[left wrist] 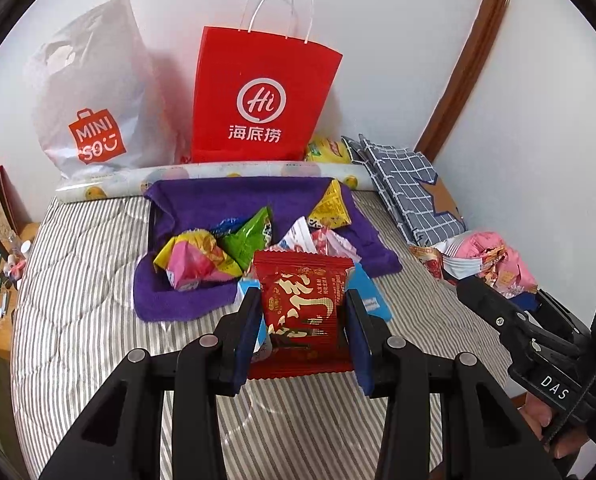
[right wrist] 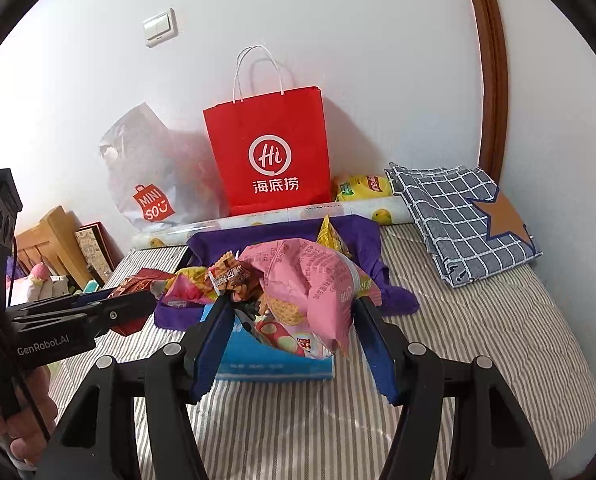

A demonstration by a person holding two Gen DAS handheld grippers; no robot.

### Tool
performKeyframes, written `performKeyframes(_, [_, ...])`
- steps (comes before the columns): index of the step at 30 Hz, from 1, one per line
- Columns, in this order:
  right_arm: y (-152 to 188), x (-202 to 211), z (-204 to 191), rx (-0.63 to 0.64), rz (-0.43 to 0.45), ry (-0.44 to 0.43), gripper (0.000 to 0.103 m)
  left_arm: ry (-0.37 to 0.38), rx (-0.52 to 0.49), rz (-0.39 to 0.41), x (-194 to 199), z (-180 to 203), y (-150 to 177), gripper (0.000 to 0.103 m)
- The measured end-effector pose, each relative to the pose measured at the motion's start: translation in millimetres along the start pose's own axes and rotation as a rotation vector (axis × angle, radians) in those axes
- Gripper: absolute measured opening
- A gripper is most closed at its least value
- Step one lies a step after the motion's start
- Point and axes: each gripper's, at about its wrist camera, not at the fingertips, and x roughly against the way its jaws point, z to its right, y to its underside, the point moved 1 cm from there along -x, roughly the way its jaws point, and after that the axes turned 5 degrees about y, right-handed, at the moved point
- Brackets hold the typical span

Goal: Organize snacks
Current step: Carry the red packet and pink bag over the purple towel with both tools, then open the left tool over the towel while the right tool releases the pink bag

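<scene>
In the left wrist view my left gripper [left wrist: 303, 300] is shut on a red snack packet [left wrist: 301, 312] with gold lettering, held upright above the striped bed. My right gripper [right wrist: 294, 308] is shut on a crumpled pink snack bag [right wrist: 309, 276], with a small orange-brown packet [right wrist: 234, 276] bunched against its left pad. Behind both lies a purple towel [left wrist: 226, 200] with several loose snack packets on it, green [left wrist: 246, 240], pink-yellow [left wrist: 190, 260] and yellow [left wrist: 329, 208]. The right gripper [left wrist: 501, 292] and its pink bag [left wrist: 493, 256] show at the right of the left view.
A red paper bag [left wrist: 262, 92] with white handles and a white plastic bag [left wrist: 94, 92] stand against the wall. A paper roll [left wrist: 218, 176], a yellow chip bag [left wrist: 329, 150] and folded checked cloth [left wrist: 409, 192] lie by them. A blue box [right wrist: 274, 364] lies at the towel's front edge.
</scene>
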Motion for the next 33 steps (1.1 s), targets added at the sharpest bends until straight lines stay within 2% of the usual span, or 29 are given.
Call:
performKeyframes(17, [-24,-66,23,-0.001,-0.042,0.011,0.060,-0.050,0.052,-0.013,-44,-40,-41,0.041])
performKeyframes(33, [-32,-126,27,0.004,-0.087,-0.034,0.060,-0.124,0.081,-0.034,-75,-71,-62,0.041])
